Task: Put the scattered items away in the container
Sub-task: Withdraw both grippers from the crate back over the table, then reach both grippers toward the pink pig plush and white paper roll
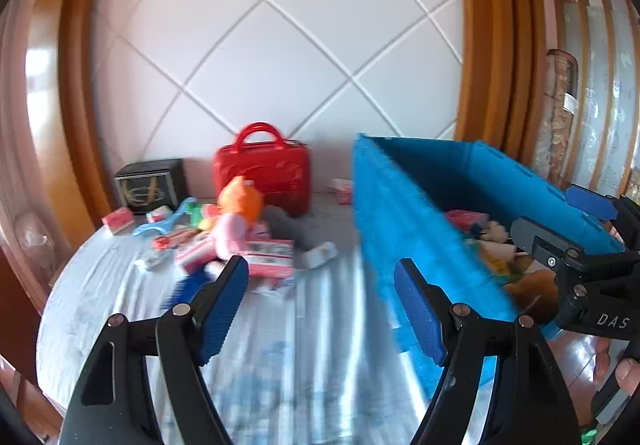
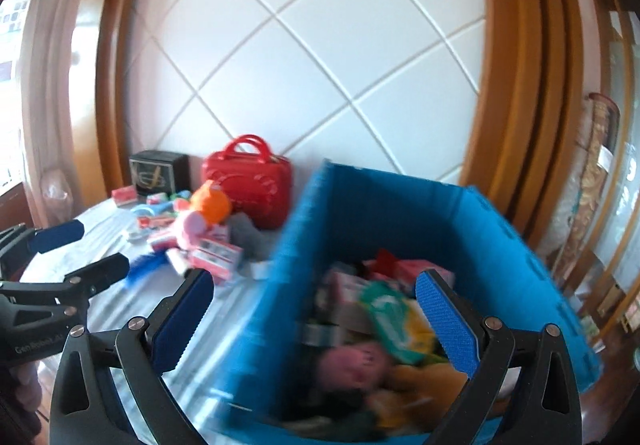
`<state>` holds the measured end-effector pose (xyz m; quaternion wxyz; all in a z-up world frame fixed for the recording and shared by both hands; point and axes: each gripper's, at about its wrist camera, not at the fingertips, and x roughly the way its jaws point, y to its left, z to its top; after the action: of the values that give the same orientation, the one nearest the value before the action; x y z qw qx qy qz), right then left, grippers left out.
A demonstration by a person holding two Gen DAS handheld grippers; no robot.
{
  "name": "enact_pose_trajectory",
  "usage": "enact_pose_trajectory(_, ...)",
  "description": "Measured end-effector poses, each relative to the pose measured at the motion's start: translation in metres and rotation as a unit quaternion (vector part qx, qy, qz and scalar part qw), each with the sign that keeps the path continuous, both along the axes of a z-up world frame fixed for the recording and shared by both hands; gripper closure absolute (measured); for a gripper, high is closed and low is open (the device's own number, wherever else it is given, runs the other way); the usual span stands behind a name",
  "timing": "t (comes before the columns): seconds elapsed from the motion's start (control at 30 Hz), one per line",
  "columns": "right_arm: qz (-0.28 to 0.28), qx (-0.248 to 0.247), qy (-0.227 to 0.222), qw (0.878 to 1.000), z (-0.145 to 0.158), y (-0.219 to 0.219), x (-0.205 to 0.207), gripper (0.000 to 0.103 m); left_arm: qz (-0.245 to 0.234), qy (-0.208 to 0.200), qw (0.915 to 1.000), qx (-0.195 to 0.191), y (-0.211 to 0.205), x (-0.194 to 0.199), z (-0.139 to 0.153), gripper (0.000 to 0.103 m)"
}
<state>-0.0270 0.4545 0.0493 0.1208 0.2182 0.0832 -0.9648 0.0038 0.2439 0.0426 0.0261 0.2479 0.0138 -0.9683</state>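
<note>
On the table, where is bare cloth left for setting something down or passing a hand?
Bare cloth lies between the toy pile and the blue bin, running toward the camera. It is crowded from the black box to the red case; the bin itself looks well filled.

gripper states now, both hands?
Left hand-held gripper: open, holding nothing.
Right hand-held gripper: open, holding nothing, over the blue bin.

blue bins: 1 [image 2: 400,205]
red handbags: 1 [image 1: 262,175]
black boxes: 1 [image 1: 152,185]
plush dolls outside the bin: 1, pink with orange head [image 1: 236,221]
hand-held grippers: 2, left [image 1: 320,309], right [image 2: 316,321]
small red-white boxes: several, blurred, no exact count
</note>
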Motion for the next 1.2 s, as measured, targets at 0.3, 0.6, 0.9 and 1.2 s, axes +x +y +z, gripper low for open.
enact_pose_trajectory(0.3,0.000,-0.006,-0.033,0.999,-0.016,-0.120,0.004,0.000,0.019,-0.022,0.9995,-0.008,-0.115,0.018,-0.016,0.028)
enact_pose_trajectory(0.6,0.017,0.021,-0.073,0.997,-0.046,-0.176,-0.022,0.000,0.038,-0.054,0.9978,0.007,-0.160,-0.002,-0.041,0.028)
enact_pose_trajectory(0.9,0.054,0.010,-0.084,0.995,-0.065,-0.192,-0.089,0.000,0.092,-0.078,0.9927,0.002,-0.184,-0.058,-0.051,0.028)
enact_pose_trajectory(1.2,0.062,-0.001,-0.122,0.991,-0.093,-0.189,-0.157,0.000,0.128,-0.113,0.9854,-0.007,-0.208,-0.106,-0.075,0.028)
